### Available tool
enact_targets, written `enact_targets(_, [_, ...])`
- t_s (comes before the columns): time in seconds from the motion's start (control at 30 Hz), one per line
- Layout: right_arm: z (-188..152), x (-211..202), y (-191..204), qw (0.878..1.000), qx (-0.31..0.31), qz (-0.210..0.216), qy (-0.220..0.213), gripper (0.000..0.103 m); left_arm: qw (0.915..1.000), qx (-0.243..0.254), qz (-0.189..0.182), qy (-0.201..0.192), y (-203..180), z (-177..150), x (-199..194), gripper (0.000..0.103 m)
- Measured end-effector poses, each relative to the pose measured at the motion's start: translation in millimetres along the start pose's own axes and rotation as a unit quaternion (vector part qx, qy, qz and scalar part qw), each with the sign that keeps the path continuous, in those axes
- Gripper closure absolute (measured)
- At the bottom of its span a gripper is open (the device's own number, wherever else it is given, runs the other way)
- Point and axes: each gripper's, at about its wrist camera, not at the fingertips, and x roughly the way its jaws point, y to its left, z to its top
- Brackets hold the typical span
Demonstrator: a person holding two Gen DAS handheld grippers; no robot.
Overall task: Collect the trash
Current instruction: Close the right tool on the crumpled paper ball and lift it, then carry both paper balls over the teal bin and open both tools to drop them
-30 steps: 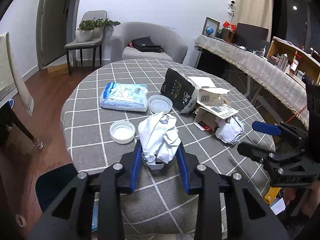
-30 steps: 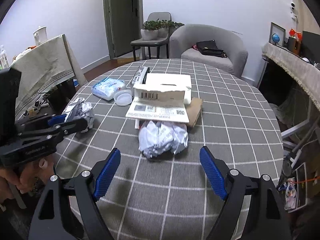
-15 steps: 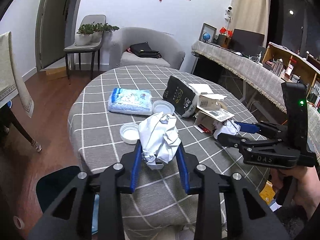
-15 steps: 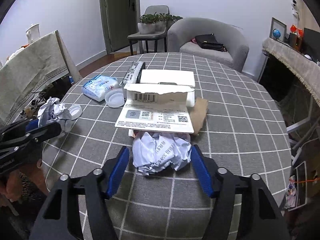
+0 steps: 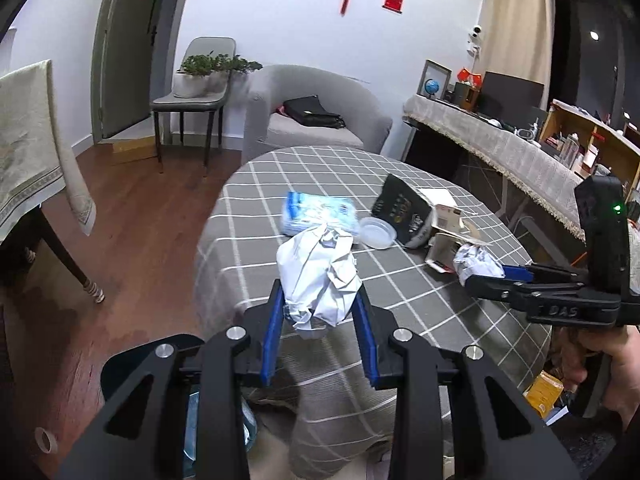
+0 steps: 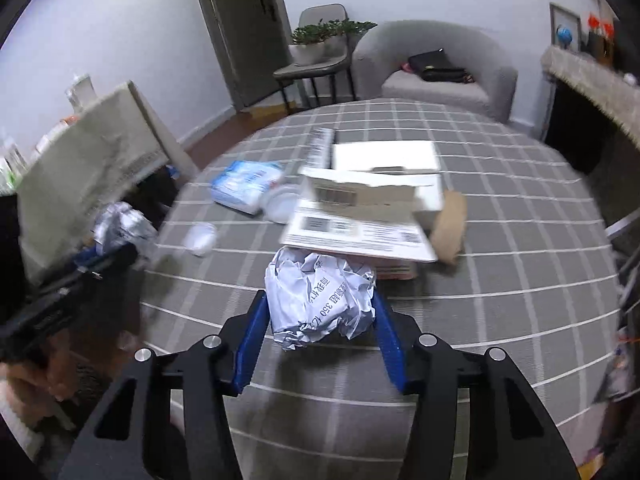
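Note:
My left gripper (image 5: 318, 312) is shut on a crumpled white paper ball (image 5: 318, 276) and holds it lifted, past the near left edge of the round table (image 5: 400, 300). My right gripper (image 6: 320, 320) is shut on a second crumpled paper ball with printed text (image 6: 320, 294), just above the grey checked tablecloth (image 6: 500, 240), in front of an open white cardboard box (image 6: 372, 208). The right gripper with its ball also shows in the left wrist view (image 5: 480, 268). The left gripper with its ball shows at the left of the right wrist view (image 6: 120, 232).
On the table lie a blue tissue pack (image 5: 316, 210), a clear plastic lid (image 5: 378, 232), a small white lid (image 6: 200, 238) and a black packet (image 5: 402, 208). A dark bin (image 5: 148, 364) stands on the floor below the left gripper. A draped table (image 5: 28, 148) is at the left.
The right gripper moved up to the second paper ball and shut on it. The left gripper drew back and left off the table with its ball.

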Motion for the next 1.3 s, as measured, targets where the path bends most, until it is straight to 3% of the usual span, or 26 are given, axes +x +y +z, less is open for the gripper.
enact_targets(0.67, [15.5,24.0,81.2,0.998,-0.051,0.044,0.009,0.051,0.9971,-0.036,0.063,0.022,75.2,-12.3,-15.7,0.067])
enact_targets(0.97, [27.9,35.1,117.9,0.995,-0.063,0.074,0.001,0.051,0.9915,-0.038,0.099,0.076,110.8,-33.4,-4.9,0.067])
enact_targets(1.3, [32.7,52.7,163.5,0.991,-0.085,0.103,0.006,0.05,0.9819,-0.072,0.103,0.142,146.4,-54.3,7.5,0.066])
